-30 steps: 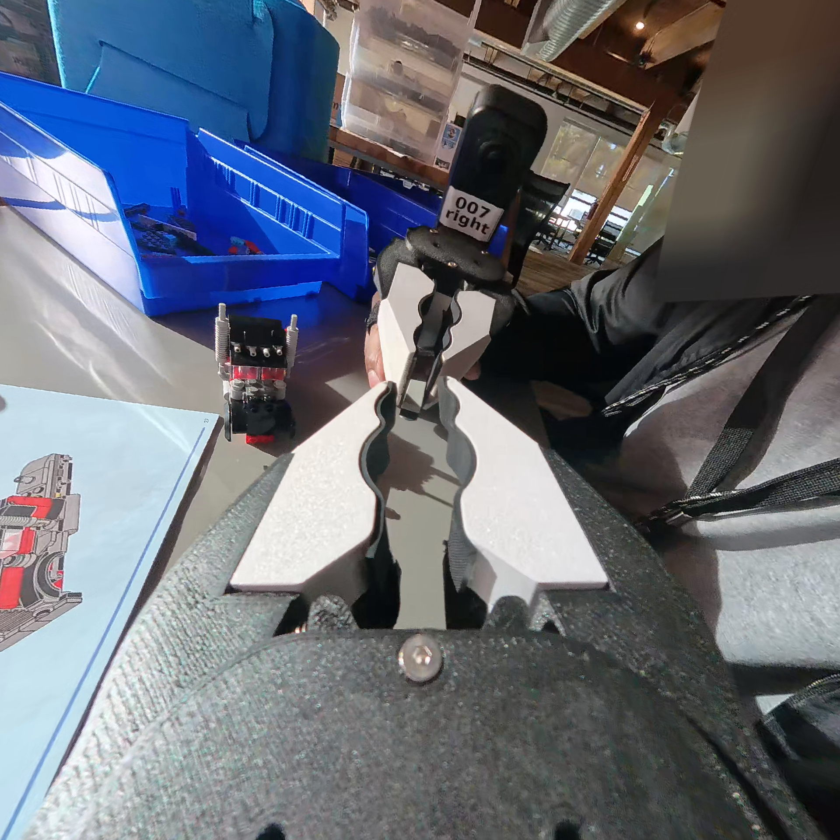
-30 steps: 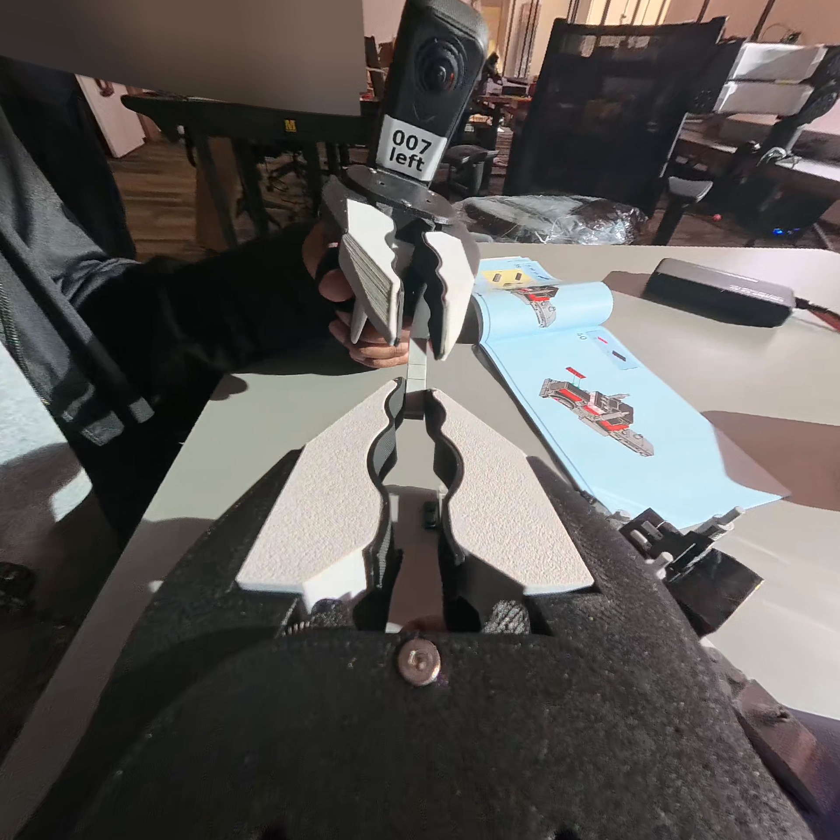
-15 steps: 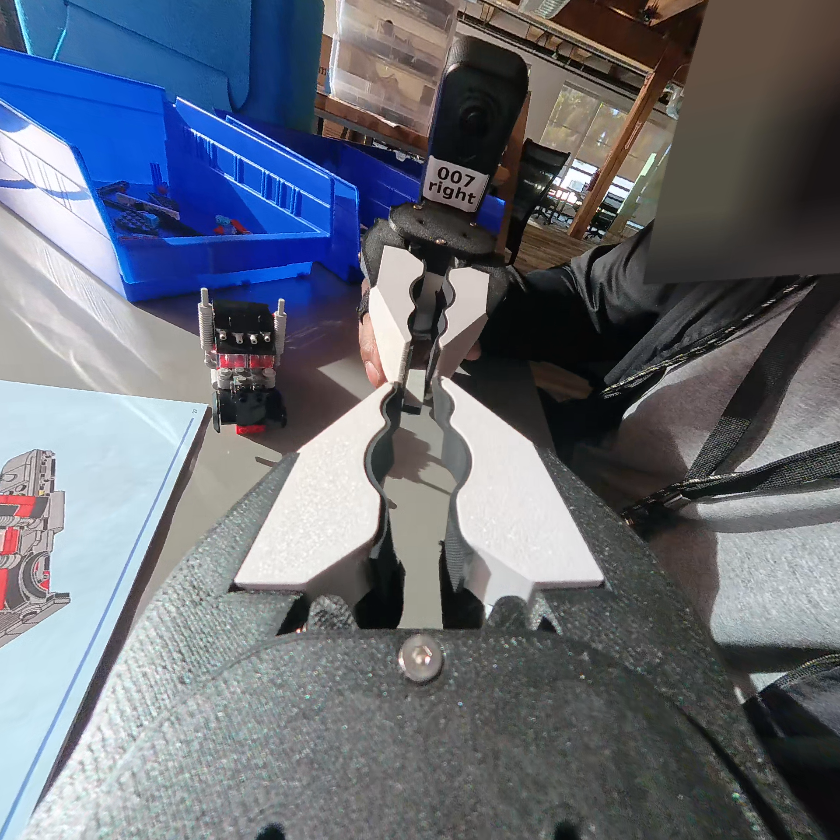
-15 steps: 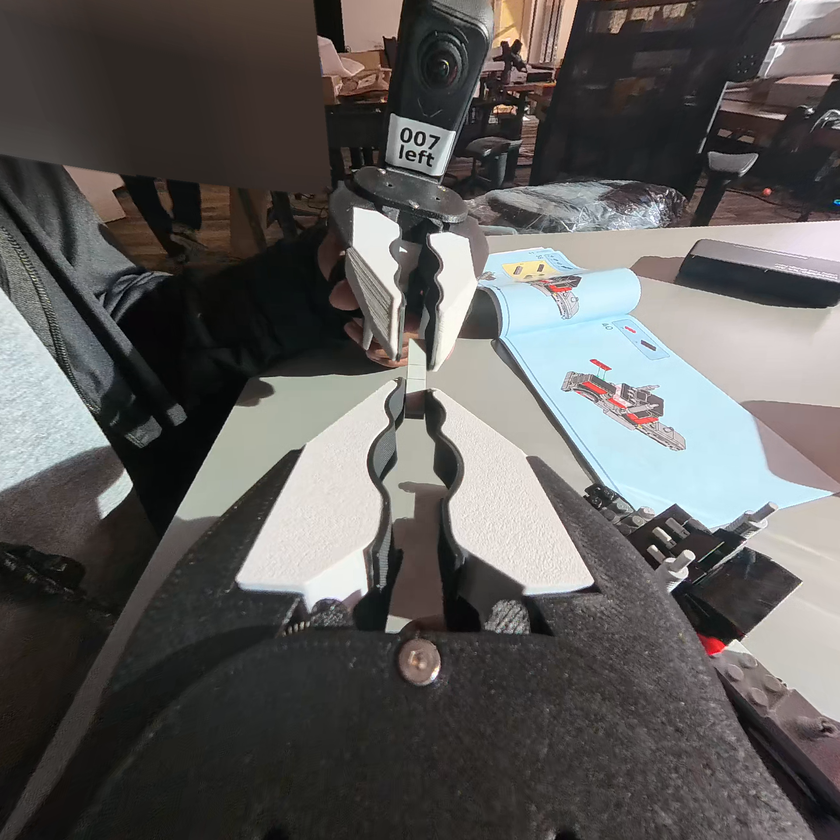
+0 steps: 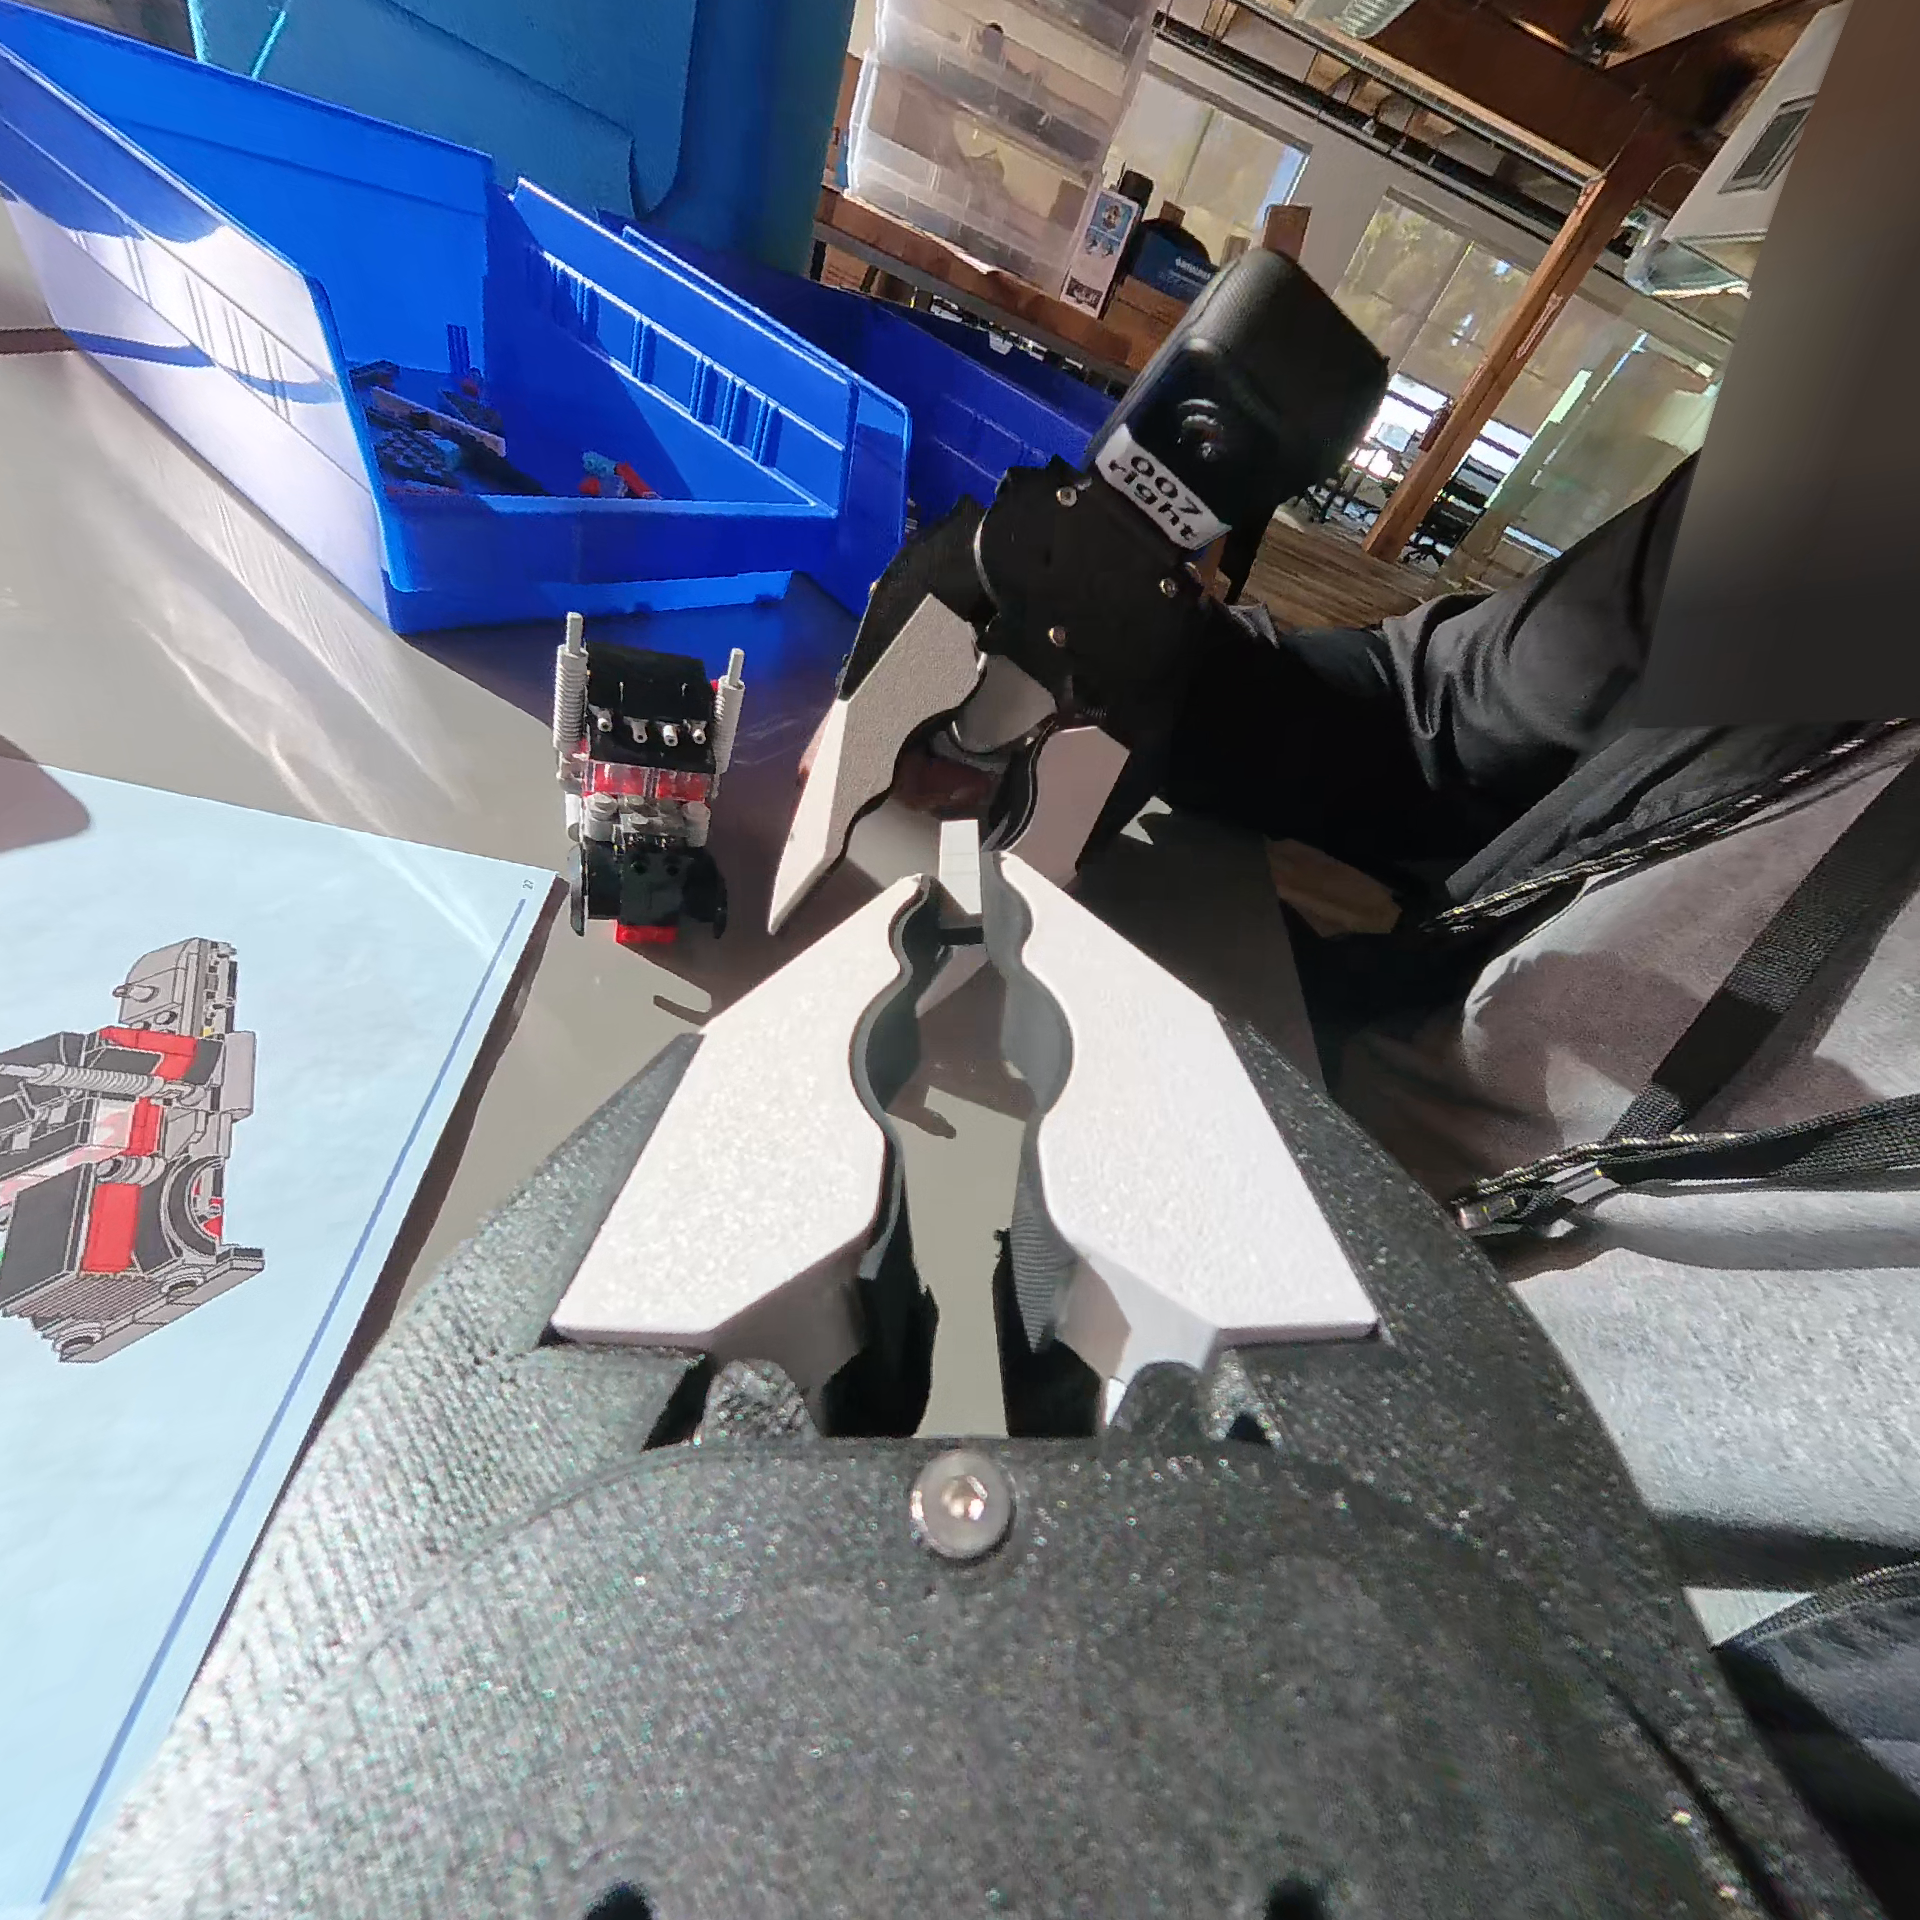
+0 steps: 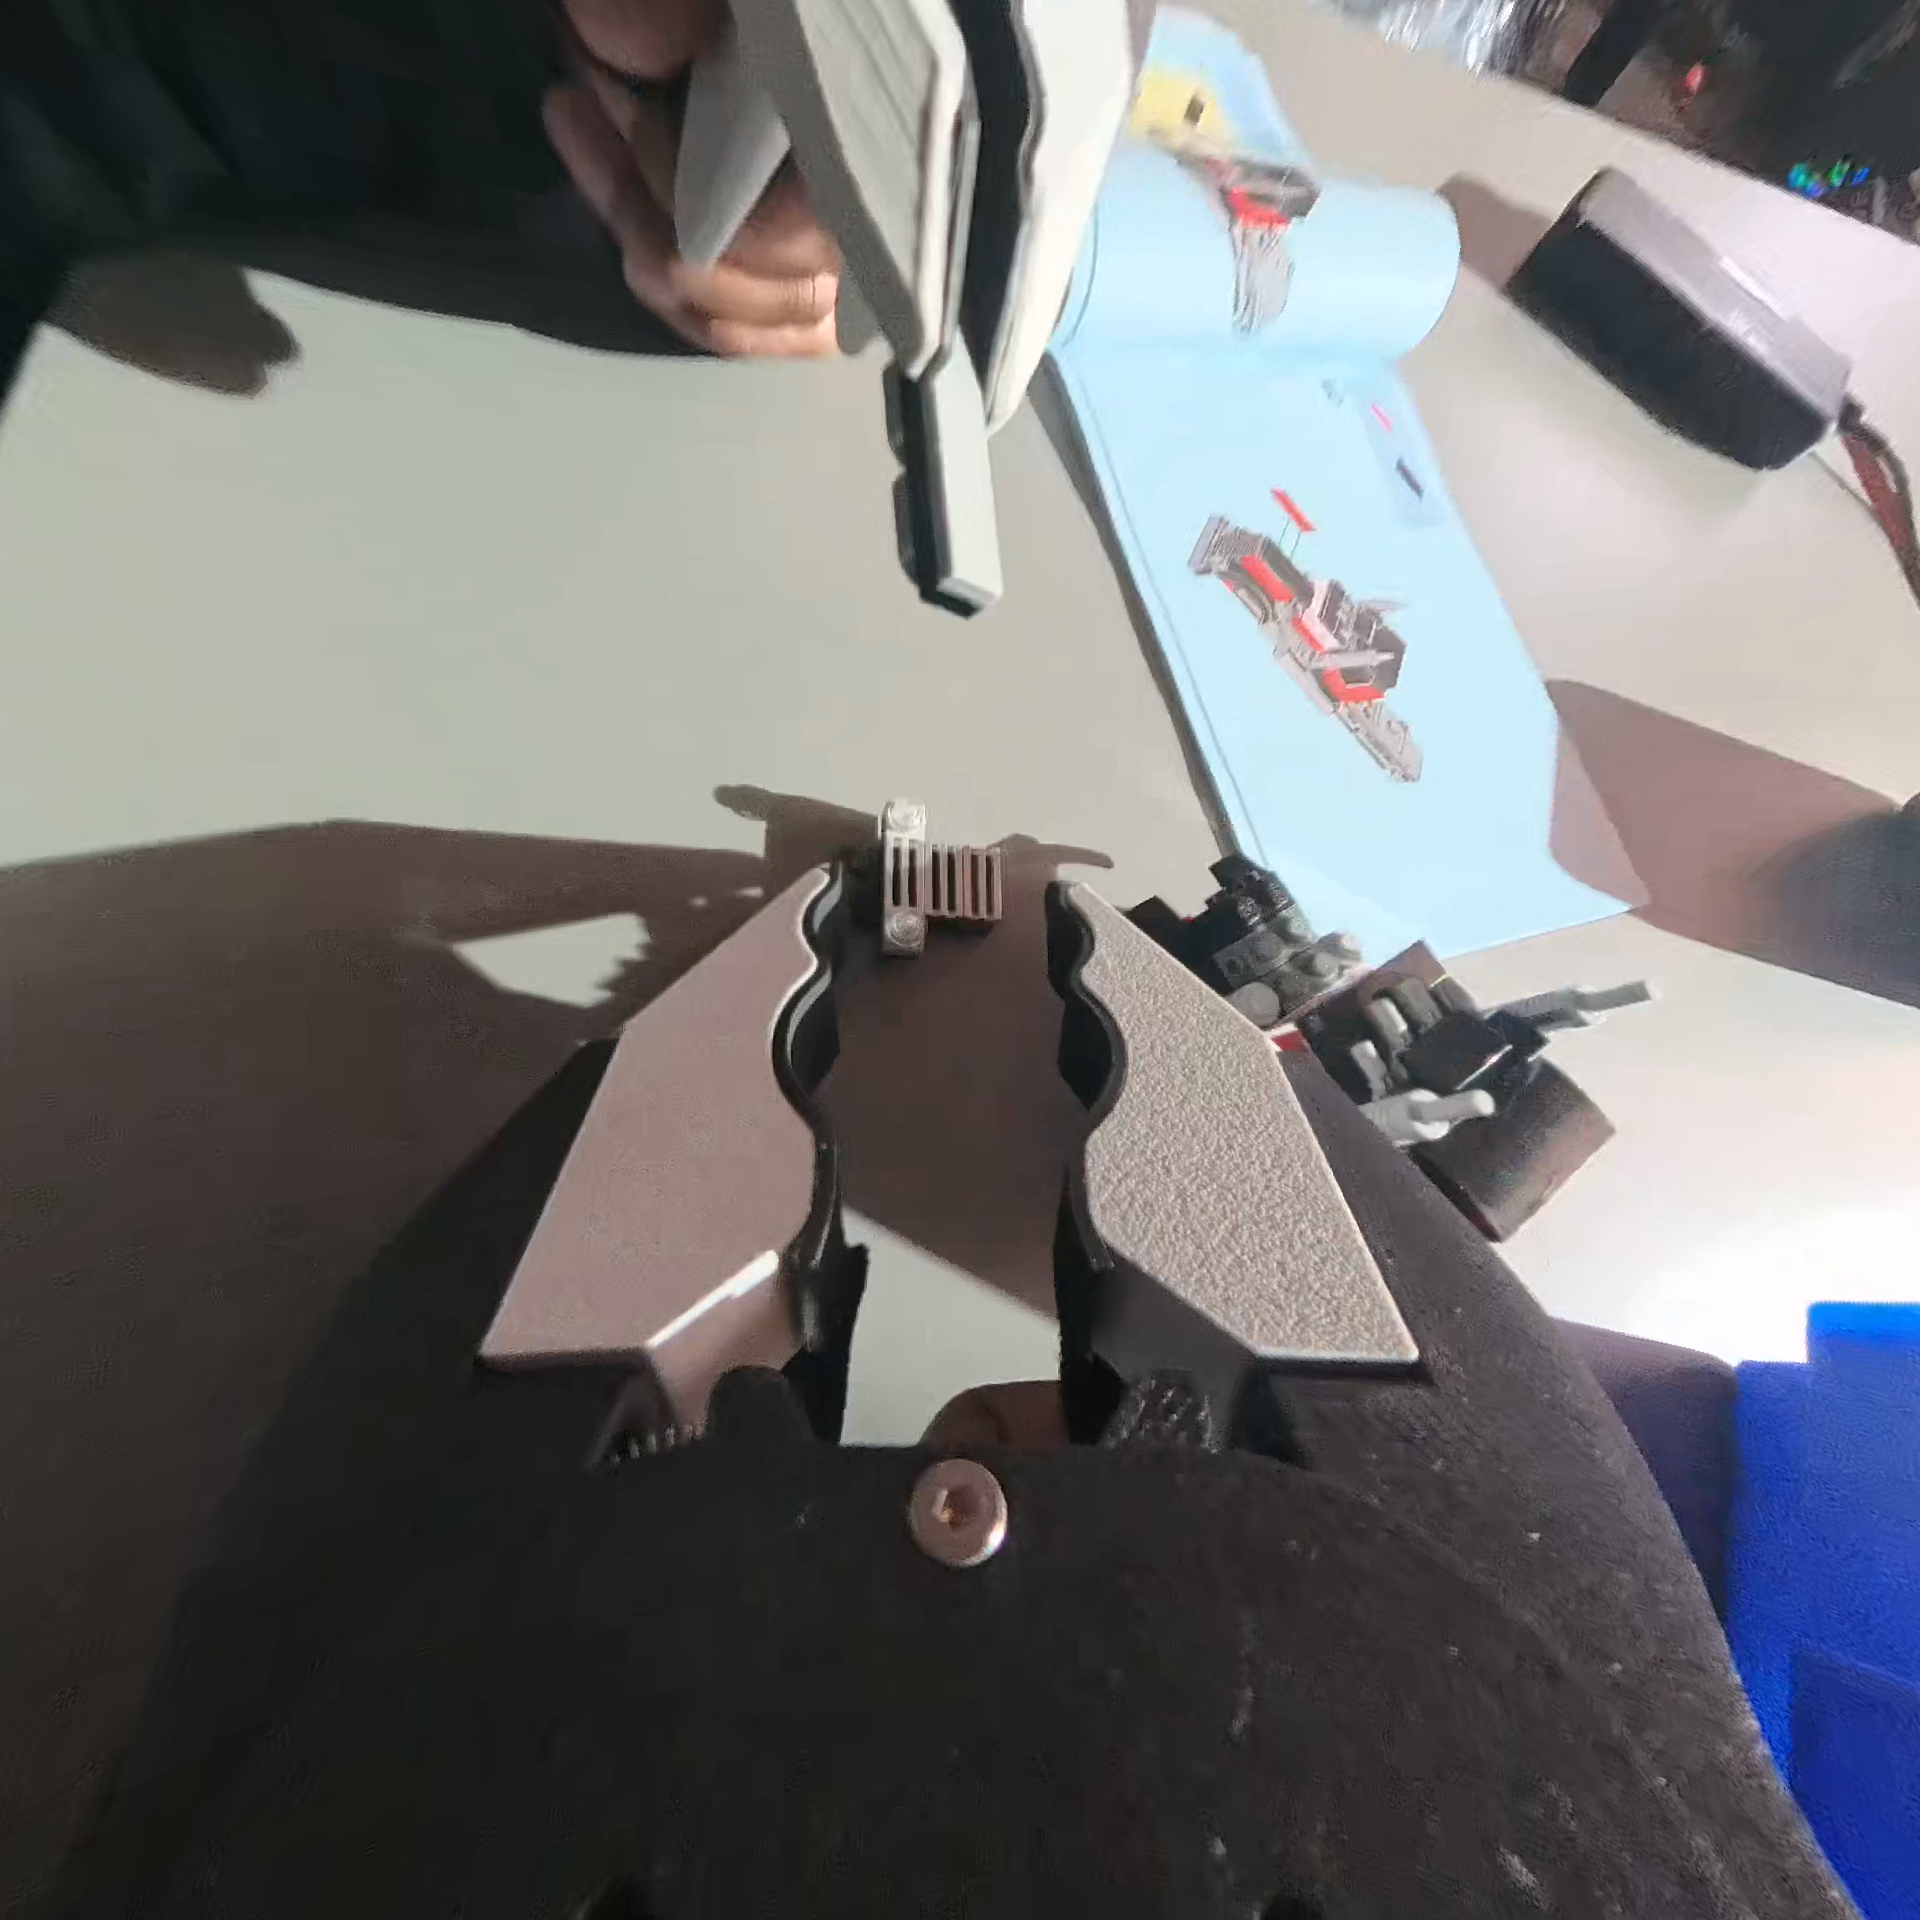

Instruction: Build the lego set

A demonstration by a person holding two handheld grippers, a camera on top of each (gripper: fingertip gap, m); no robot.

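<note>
My left gripper [image 5: 961,894] is shut on a long grey plate [image 5: 958,857], which sticks out past its tips. In the right wrist view that gripper [image 6: 956,364] hangs at the top with the plate [image 6: 951,499] pointing down, above the table. My right gripper [image 6: 945,894] is open and low over the table. A small grey grille piece [image 6: 940,883] lies between its fingertips, close to the left finger. In the left wrist view the right gripper [image 5: 894,831] tilts down to the table. The partly built black and red truck [image 5: 644,790] stands beside it, and also shows in the right wrist view [image 6: 1403,1049].
The open light-blue instruction booklet [image 5: 208,1143] lies on the grey table, also in the right wrist view [image 6: 1351,520]. Blue bins [image 5: 623,416] with loose parts stand behind the truck. A black box [image 6: 1683,322] sits at the far right. A person's dark sleeve [image 5: 1455,727] is close. Left tips to right tips: about 8 cm.
My right gripper has let go of the grey plate, opened, and swung down to the table around the small grille piece. My left gripper keeps the plate.
</note>
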